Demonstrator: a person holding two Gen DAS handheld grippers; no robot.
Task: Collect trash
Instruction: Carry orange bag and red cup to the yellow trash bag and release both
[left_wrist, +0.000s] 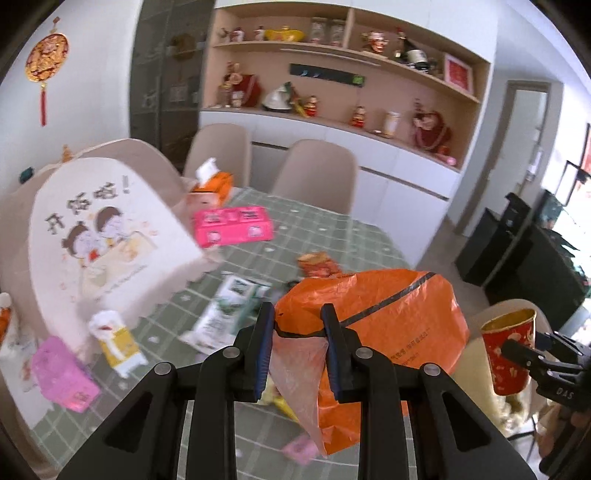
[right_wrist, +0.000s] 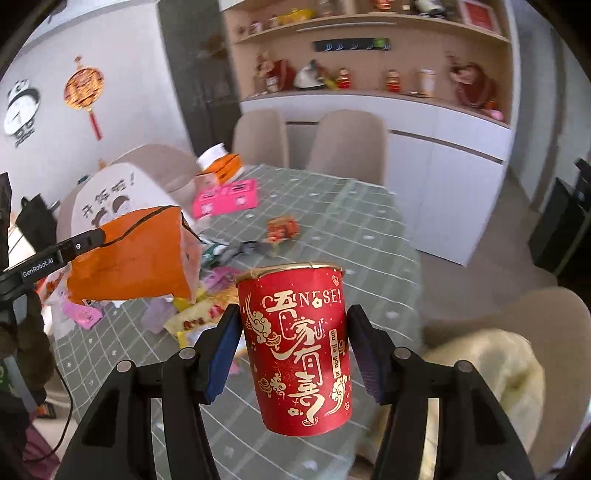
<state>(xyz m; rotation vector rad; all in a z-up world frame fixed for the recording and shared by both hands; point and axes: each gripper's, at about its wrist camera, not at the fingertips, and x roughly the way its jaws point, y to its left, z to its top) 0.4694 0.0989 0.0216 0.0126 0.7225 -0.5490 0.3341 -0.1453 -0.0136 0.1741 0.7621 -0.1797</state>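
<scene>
- Currently the step in hand looks like bagging — 1 piece of trash is lifted and the bag is held up beside it.
- Left gripper (left_wrist: 298, 354) is clamped on the drawstring edge of the orange trash bag (left_wrist: 388, 317), which hangs above the green checked table (left_wrist: 332, 236).
- Right gripper (right_wrist: 291, 354) is closed around the red paper cup (right_wrist: 295, 347), upright, in the air near the table's edge, apart from the bag.
- Next, I judge, the cup must reach the bag's mouth — whose opening I cannot see — before the jaws part.
- Wrappers (left_wrist: 236, 306) lie on the table, not yet collected.

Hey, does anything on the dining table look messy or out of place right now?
Yes. Loose wrappers lie scattered on the green tablecloth, with a crumpled red packet farther back.
</scene>
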